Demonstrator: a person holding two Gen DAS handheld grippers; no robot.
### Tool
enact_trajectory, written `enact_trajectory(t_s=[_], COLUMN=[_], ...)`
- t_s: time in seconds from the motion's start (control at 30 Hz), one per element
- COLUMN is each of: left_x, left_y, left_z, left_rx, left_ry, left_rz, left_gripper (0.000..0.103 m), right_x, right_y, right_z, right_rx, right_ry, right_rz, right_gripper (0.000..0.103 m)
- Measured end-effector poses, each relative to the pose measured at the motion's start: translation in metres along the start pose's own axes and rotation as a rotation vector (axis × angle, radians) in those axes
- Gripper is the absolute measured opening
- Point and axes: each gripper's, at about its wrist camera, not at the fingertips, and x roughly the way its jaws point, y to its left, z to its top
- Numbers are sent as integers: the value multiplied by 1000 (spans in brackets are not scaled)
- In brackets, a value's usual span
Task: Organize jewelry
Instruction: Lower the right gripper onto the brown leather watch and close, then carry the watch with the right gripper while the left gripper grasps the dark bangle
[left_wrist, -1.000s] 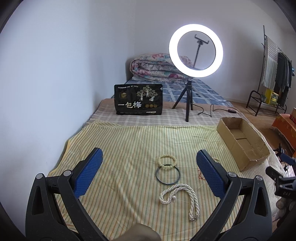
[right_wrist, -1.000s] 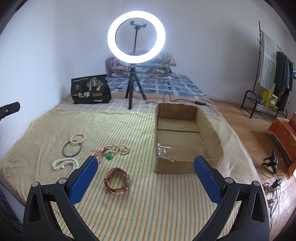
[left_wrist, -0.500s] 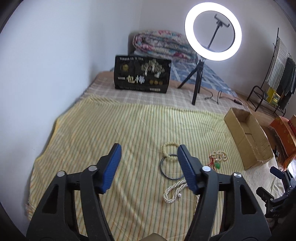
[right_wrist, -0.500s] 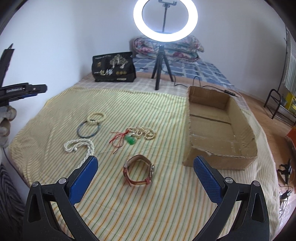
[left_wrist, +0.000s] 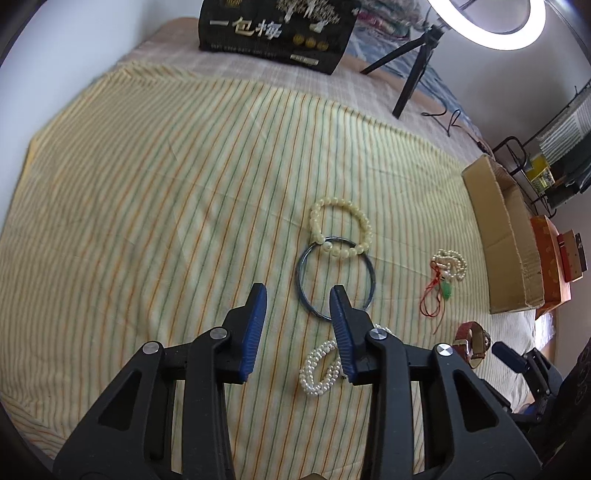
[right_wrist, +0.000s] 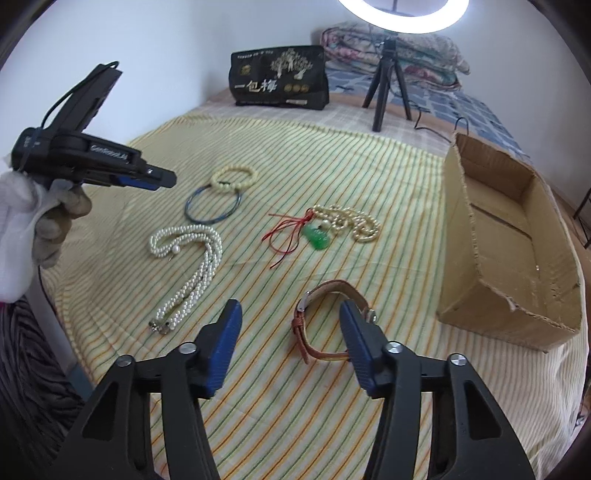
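Observation:
Jewelry lies on a striped yellow cloth (left_wrist: 147, 184). A cream bead bracelet (left_wrist: 340, 232) overlaps a dark blue bangle (left_wrist: 335, 278). A white pearl necklace (right_wrist: 190, 258) lies to the left. A green pendant on red cord with cream beads (right_wrist: 325, 227) lies mid-cloth. A brown leather watch (right_wrist: 325, 321) lies nearest. My left gripper (left_wrist: 298, 297) is open and empty, above the bangle's near edge. My right gripper (right_wrist: 290, 314) is open and empty, its fingers either side of the watch.
An open cardboard box (right_wrist: 509, 236) stands on the cloth at the right. A black printed bag (right_wrist: 279, 77) and a ring light on a tripod (right_wrist: 388, 85) stand at the far side. Folded quilts (right_wrist: 391, 44) lie behind.
Both grippers have tilted down and moved closer to the cloth. Both sets of jaws have narrowed but stay open. The right gripper has come up to the watch.

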Motion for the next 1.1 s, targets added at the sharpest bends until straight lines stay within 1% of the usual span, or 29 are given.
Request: enact_trajectory(t_s=[0.1, 0.27, 0.3, 0.43, 0.57, 0.67, 0.7, 0.77, 0.8, 0.87, 0.9, 0.93, 0.97, 1.0, 1.03, 1.07, 1.1], left_x=[11, 22, 23, 34, 42, 44, 44, 44, 44, 44, 44, 44, 43, 41, 39, 35, 31], left_y=[3, 6, 4, -4, -12, -16, -17, -18, -18, -18, -17, -17, -16, -14, -13, -12, -11], left_z=[3, 8, 8, 10, 9, 8, 7, 7, 7, 7, 7, 8, 8, 9, 9, 9, 8], left_rx=[-17, -36, -32, 0, 43, 61, 66, 73, 75, 68, 62, 57, 47, 37, 28, 20, 18], left_ry=[24, 50, 53, 64, 55, 34, 26, 13, 9, 4, 3, 3, 2, 2, 0, -3, -9], left_rz=[18, 23, 27, 61, 110, 137, 147, 149, 148, 146, 141, 136, 127, 118, 108, 97, 88], left_gripper=[32, 31, 31, 31, 28, 22, 19, 12, 7, 5, 3, 2, 2, 2, 2, 2, 2], right_x=[8, 13, 14, 17, 22, 26, 27, 30, 32, 37, 40, 43, 45, 45, 45, 44, 42], right_y=[-1, -2, -2, -1, -2, -4, -4, -1, 0, 5, 6, 7, 8, 9, 9, 7, 5], right_z=[0, 1, 2, 3, 3, 5, 6, 7, 6, 4, 3, 1, 0, -1, -1, -1, -1], right_rx=[-3, -4, -7, -11, -12, -10, -11, -26, -35, -61, -71, -84, -94, -101, -100, -95, -84], right_ry=[23, 36, 36, 44, 54, 59, 61, 71, 78, 101, 114, 130, 138, 138, 136, 136, 134], right_rz=[4, 15, 15, 30, 31, 28, 28, 19, 12, -6, -14, -23, -28, -32, -34, -39, -40], right_gripper=[49, 46, 46, 40, 39, 39, 37, 35, 35, 35, 32, 28, 27, 23, 15, 11, 8])
